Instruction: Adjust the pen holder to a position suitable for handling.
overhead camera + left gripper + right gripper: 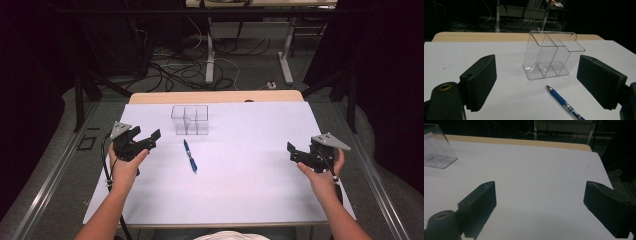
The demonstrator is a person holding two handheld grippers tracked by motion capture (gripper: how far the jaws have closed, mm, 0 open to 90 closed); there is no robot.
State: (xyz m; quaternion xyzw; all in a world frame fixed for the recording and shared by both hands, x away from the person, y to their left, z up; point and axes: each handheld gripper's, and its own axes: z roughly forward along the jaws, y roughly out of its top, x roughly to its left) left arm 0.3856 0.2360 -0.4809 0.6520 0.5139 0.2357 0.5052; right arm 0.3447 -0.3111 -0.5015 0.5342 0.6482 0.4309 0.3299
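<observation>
Nothing is done yet, I judge. My left gripper [146, 139] at nine o'clock and right gripper [298, 152] at three o'clock both hover with jaws wide and empty. The blue pen [190, 156] lies untouched at centre, just beside the clear organizer [190, 120] at twelve; picking it up remains.

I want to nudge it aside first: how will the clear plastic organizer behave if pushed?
The clear organizer looks thin-walled and empty, so probably light and apt to slide on the smooth white table. It stands tall on a small base, so a high push might tip it. The hard walls may feel slippery.
</observation>
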